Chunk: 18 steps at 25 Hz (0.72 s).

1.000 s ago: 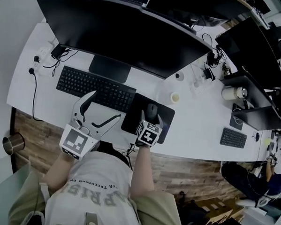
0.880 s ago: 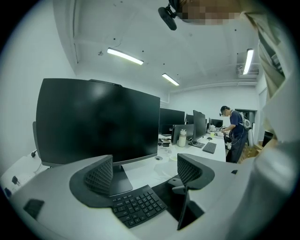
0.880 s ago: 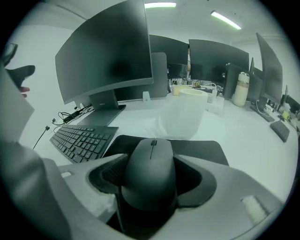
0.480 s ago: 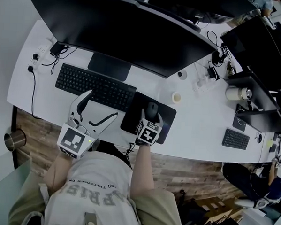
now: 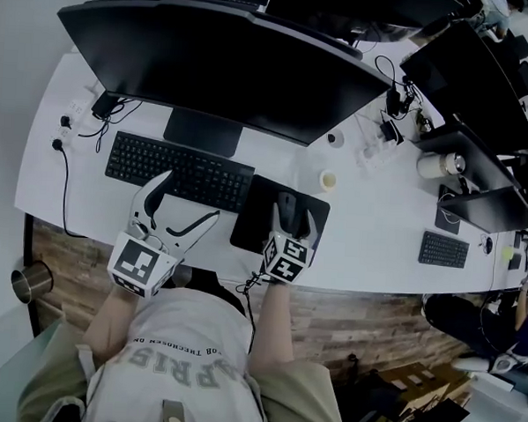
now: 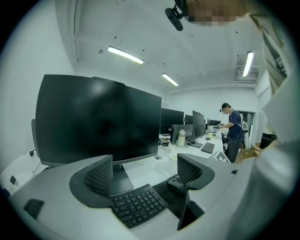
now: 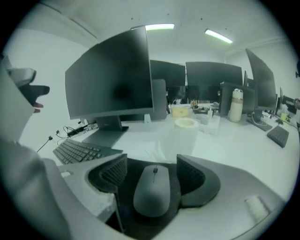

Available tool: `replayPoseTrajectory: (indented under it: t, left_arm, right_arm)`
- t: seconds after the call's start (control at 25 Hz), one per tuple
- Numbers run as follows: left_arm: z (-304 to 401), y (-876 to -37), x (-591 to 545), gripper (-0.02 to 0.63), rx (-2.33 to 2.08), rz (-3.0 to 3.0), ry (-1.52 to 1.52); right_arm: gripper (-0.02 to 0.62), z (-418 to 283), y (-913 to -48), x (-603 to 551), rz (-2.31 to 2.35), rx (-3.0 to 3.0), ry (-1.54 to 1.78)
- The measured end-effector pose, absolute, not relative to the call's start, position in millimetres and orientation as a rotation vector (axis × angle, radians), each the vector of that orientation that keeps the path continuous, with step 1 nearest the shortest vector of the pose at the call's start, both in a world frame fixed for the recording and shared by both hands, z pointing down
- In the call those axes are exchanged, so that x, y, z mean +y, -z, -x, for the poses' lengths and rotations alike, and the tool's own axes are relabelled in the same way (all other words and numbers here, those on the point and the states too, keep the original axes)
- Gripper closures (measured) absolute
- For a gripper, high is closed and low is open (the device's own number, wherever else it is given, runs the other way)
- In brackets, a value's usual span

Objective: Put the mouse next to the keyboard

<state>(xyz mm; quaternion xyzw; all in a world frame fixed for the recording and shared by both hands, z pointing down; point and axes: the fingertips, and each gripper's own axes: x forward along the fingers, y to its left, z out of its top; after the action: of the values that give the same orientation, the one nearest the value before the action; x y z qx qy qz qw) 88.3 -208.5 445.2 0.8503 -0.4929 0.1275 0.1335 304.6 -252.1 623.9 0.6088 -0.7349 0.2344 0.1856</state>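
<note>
The grey oval mouse (image 7: 152,190) lies on the black rectangular mouse pad (image 5: 253,221), at three o'clock from the flat black keyboard (image 5: 178,168), so it looks placed. The right gripper (image 5: 294,223) straddles it with jaws spread, apparently not pinching. The left gripper (image 6: 145,171) hangs wide open and empty at the keyboard's six o'clock, out of the way. One mouse, one pad, two grippers.

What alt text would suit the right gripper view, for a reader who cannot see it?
A grey mouse lies on a black mouse pad between the open jaws of the right gripper, with a gap on each side. A black keyboard lies to the left on the white desk, and a dark monitor stands behind.
</note>
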Motion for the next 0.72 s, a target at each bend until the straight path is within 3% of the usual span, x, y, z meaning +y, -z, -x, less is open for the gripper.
replayPoseTrajectory:
  t: [0.6,0.64,0.72]
  left_arm:
    - [-81.3,-386.5,-197.4,0.201,-1.296,-2.700,-0.163]
    - [-81.7,-381.0,-196.9,0.227,-1.289,-2.722,-0.141]
    - [-81.7,-366.5,-195.7,0.330,-1.283,-2.770,-0.087]
  right_arm:
    - [0.293,-258.1,-410.9,-185.1,-2.031,-2.405,-0.210]
    - [0.299,-254.9,-403.6,-180.7,-2.043,-2.397,-0.182]
    - [0.400,-248.8,-390.5,-172.3,-2.068,-2.379,-0.134]
